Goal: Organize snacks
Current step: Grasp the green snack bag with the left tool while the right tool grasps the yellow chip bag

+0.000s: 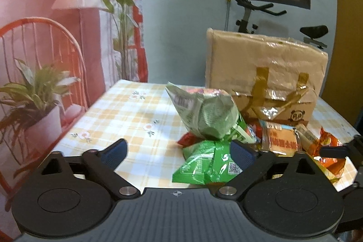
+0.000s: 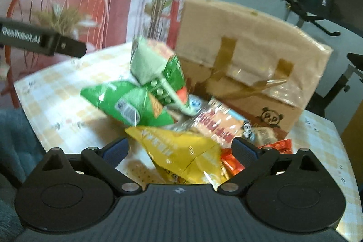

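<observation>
**Green and yellow snack packets heaped before a taped cardboard box**

Checked cloth in yellow and white, printed with small flowers, is seen covering the table [image 1: 127, 110]. A loose heap of snack packets is gathered toward its far right part, directly in front of a cardboard box [image 1: 267, 65] that is patched with brown tape and marked with a small panda print. A crumpled pale green bag [image 1: 204, 115] is propped on top of the heap, its opening pointed up and left. Bright green packets [image 1: 204, 162] are spread below it, nearest the left gripper [image 1: 179, 151]. An orange-labelled flat packet [image 1: 281, 140] is found to their right, with red-orange wrappers [image 1: 329, 151] at the heap's right edge.

The left gripper's jaws are held wide; nothing is gripped, although the green packets lie partly in the gap and the right finger overlaps them in view.

In the blurred right wrist view, the right gripper [image 2: 180, 151] is likewise spread wide and empty. A yellow packet [image 2: 186, 155] is seen between its fingers; contact cannot be told. A finger of the left gripper is visible at the upper left of that view.
</observation>
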Tool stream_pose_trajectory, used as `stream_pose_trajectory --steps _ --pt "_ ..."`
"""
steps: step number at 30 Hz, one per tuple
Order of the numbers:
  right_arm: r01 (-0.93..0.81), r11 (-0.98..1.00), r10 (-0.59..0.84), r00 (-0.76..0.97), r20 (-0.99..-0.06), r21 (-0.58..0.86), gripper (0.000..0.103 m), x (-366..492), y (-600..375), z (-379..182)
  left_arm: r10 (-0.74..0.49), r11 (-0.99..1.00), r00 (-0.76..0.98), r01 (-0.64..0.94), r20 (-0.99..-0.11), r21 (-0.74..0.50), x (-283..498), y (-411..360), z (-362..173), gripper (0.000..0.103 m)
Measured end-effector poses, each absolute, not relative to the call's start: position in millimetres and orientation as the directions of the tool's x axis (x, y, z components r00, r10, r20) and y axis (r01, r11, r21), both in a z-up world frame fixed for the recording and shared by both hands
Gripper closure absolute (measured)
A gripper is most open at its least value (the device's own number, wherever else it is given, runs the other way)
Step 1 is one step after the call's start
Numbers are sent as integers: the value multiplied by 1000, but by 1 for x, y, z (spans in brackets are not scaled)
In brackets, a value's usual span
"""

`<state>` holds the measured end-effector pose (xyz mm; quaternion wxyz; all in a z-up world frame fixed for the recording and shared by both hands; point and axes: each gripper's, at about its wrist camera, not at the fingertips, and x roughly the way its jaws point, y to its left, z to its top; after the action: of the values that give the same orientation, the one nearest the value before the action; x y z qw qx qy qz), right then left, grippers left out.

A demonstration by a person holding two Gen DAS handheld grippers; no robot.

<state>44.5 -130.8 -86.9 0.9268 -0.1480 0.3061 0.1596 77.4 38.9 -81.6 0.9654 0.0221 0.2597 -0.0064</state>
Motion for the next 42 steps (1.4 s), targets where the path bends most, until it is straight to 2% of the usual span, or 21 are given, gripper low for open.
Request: stream_pose_trajectory --steps 7,10,13,24,31,38,42 --pt "-415 877 166 733 -660 -240 7 58 -123 -115 -12 999 843 30 -537 25 88 40 -97 8" --pt "-394 884 145 742 -654 -251 7 63 -126 -123 -24 999 837 36 -546 12 91 40 -102 8" --pt "-380 901 165 749 -642 -211 12 64 -132 -126 -40 999 830 44 -556 -5 94 40 -108 8" --pt "-365 926 266 810 -523 -95 24 41 -149 -116 -58 998 794 32 -606 -53 104 44 -125 8" --pt "-351 934 291 858 -423 -69 24 32 -155 -104 -70 997 793 43 -605 -59 104 39 -127 8" --pt "-268 962 239 912 -334 -44 24 27 -169 -94 -110 993 819 67 -563 -96 120 34 -122 8" --pt "-244 969 219 921 -322 -38 24 25 -173 -93 -130 991 784 81 -607 -108 147 26 -130 8"
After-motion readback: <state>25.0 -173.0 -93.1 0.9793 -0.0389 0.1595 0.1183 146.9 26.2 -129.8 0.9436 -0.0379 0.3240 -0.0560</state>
